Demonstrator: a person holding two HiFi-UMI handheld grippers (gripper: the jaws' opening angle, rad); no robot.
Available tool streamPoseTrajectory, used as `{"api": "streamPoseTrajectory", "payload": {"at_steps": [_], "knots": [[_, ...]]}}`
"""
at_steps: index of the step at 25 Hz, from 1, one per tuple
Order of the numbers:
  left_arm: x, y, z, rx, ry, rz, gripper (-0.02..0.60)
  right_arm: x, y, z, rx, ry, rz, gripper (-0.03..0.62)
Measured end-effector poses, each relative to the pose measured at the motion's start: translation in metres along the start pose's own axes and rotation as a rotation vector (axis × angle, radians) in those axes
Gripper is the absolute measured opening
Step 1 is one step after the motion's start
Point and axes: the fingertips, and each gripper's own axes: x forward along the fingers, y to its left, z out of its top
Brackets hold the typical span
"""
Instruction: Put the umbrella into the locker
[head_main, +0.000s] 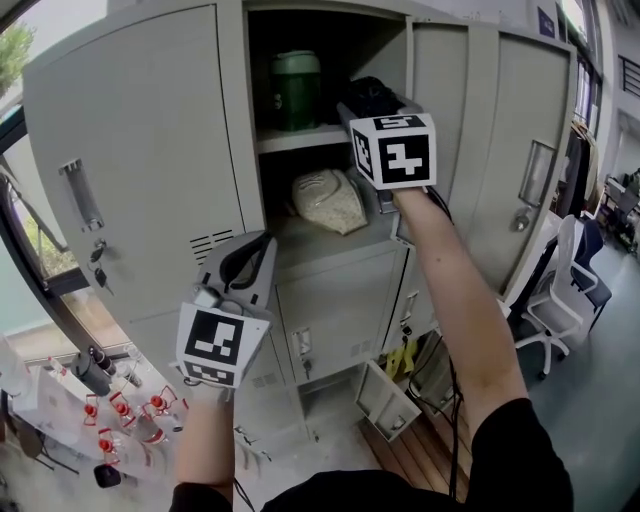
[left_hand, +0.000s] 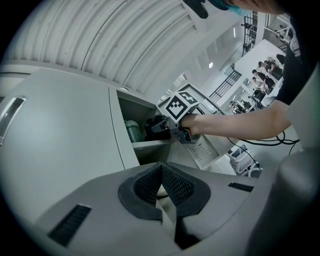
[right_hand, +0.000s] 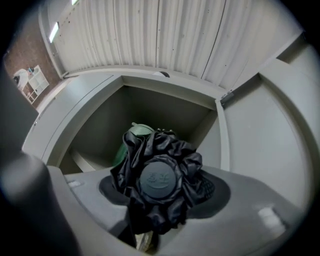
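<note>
umbrella (right_hand: 161, 184), folded and black, sits between the jaws of your right gripper (right_hand: 162, 190), with the pads closed against its fabric and the end cap facing back. just beyond those jaws is the open locker (right_hand: 150, 102), with a green container (right_hand: 131, 131) ahead-left on its upper shelf (head_main: 300, 138). your left gripper (left_hand: 161, 172) has its jaws pressed together, empty.

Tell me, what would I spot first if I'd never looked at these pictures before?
The crumpled black umbrella jumps out first. It fills the space between the jaws of the right tool, up at the top shelf of the open grey locker. A green cup stands on that same shelf, to the left. Lower down on the left, the left tool is shut with nothing in it, in front of the locker's door.
</note>
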Motion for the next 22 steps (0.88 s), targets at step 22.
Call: {"api": "streamPoseTrajectory", "payload": {"at_steps": [22], "knots": [[-0.012, -0.024, -0.017, -0.014, 0.053, -0.02, 0.011, -0.04, 0.009, 0.007, 0.023, -0.089, 0.019, 0.36]]}}
